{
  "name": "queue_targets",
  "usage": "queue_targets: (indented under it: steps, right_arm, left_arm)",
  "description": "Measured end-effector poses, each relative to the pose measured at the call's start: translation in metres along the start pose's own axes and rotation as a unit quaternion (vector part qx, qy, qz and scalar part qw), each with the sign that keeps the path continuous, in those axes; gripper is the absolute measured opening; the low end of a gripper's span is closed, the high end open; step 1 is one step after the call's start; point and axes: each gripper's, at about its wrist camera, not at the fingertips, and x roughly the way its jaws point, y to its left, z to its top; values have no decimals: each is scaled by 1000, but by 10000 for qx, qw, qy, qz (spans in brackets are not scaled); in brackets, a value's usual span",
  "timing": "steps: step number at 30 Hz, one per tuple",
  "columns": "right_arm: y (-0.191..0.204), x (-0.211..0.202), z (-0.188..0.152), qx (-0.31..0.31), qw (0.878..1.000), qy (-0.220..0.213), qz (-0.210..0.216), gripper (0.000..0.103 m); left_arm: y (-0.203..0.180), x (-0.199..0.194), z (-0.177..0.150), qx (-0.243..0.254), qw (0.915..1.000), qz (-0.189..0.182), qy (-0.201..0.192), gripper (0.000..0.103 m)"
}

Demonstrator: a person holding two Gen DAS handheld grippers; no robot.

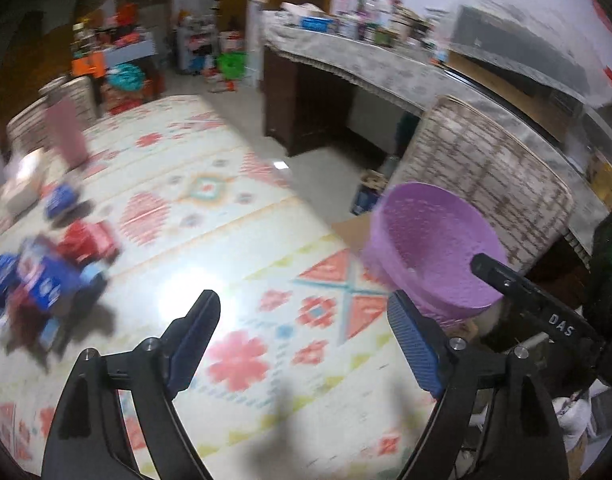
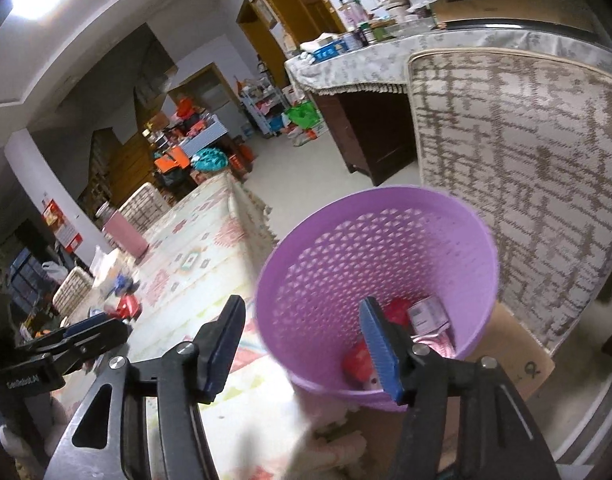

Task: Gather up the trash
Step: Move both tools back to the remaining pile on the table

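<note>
A purple perforated basket (image 1: pixel 425 248) (image 2: pixel 369 248) stands off the table's right edge on a cardboard box (image 2: pixel 517 344). Red wrappers (image 2: pixel 397 310) and a white-labelled packet (image 2: pixel 427 314) lie in its bottom. My right gripper (image 2: pixel 302 308) is open at the basket's near rim, one finger over the inside and one outside, with no pad pressing on anything. My left gripper (image 1: pixel 302 308) is open and empty above the patterned tablecloth (image 1: pixel 226 208). A blurred pile of blue and red packets (image 1: pixel 46 276) (image 2: pixel 126 306) lies on the table's left part.
A pink tumbler (image 1: pixel 66 128) (image 2: pixel 124 232) stands at the table's far end beside chairs. A chair with a patterned back (image 1: pixel 485 176) rises right behind the basket. Beyond it runs a long counter (image 1: pixel 365 56) crowded with bottles and boxes.
</note>
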Motion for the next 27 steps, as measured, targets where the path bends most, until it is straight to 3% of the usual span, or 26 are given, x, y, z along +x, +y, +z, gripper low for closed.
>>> queue_targets:
  steps: [5, 9, 17, 27]
  right_arm:
    - [34, 6, -12, -210, 9996, 127, 152, 70]
    - [62, 12, -24, -396, 9986, 233, 268, 73]
    - [121, 25, -45, -830, 9945, 454, 449, 74]
    - [185, 42, -68, -1285, 9878, 667, 581, 76]
  left_arm:
    - [43, -28, -18, -313, 9928, 1111, -321, 84]
    - [71, -47, -31, -427, 9810, 1831, -484, 84]
    - [119, -72, -57, -613, 9724, 2191, -511, 84]
    - [178, -87, -84, -1150, 9697, 2094, -512, 84]
